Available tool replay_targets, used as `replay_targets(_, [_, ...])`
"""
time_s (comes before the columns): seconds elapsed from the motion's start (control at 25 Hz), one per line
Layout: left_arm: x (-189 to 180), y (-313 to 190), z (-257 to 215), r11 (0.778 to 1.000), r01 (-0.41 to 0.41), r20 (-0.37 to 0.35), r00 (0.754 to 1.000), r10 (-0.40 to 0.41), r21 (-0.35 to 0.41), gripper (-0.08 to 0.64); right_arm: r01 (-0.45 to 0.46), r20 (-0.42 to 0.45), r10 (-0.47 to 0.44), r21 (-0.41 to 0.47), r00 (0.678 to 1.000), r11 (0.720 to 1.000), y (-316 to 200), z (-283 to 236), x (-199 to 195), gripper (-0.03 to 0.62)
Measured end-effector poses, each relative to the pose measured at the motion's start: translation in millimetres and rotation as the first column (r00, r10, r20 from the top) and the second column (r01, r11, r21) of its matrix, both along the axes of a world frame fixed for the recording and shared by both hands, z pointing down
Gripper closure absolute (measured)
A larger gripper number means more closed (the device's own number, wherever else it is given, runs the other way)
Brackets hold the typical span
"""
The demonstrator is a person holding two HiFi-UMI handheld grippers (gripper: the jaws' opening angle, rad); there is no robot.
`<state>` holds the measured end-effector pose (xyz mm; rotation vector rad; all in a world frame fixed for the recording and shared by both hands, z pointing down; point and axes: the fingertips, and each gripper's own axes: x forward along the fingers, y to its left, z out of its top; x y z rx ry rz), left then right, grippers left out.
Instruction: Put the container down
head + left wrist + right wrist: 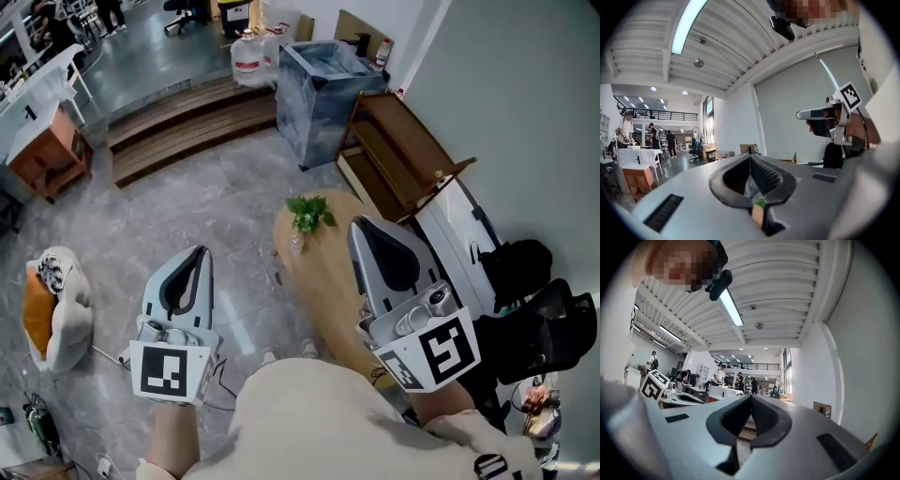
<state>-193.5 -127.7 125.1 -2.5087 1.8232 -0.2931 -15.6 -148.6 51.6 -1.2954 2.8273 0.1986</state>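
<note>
A small glass container (pixel 298 240) with a green plant (pixel 310 213) stands on the oval wooden table (pixel 323 281), near its far end. Both grippers are held up close to the head camera, well above the table and apart from the container. My left gripper (pixel 199 251) is over the floor to the table's left, jaws pressed together with nothing between them. My right gripper (pixel 360 225) hangs over the table's right side, also shut and empty. In the left gripper view the jaws (pixel 750 157) meet, and the plant (pixel 761 202) shows below them. The right gripper view shows its jaws (pixel 751 397) shut.
A marbled grey box (pixel 323 94) and an open wooden shelf (pixel 403 155) stand beyond the table. Wooden steps (pixel 187 122), water jugs (pixel 248 56) and an orange side table (pixel 52 155) lie farther left. A cushion (pixel 56 305) lies on the floor at left, black bags (pixel 530 319) at right.
</note>
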Motion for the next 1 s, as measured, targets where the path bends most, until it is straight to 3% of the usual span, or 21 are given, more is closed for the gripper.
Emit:
replay_targets(0.28, [6.3,23.7,-6.6,0.999,0.006,0.035,0.999,-0.008,0.052,0.551,0.049,-0.02,-0.05,-0.042,0.999,0.998,25.0,12.4,-5.0,0.595])
replay_targets(0.48, [8.8,27.7,1.5,0.999,-0.004,0.075,0.997,0.001,0.039,0.551,0.059,-0.023,-0.062,-0.115,0.998,0.992,28.8,39.5,-12.8,0.595])
replay_targets(1.0, [15.7,17.8,11.8,1.0,-0.025,0.036,0.999,0.025,-0.007,0.551,0.066,-0.08,-0.074,-0.1,0.994,0.993,14.1,50.1,-15.7,0.597])
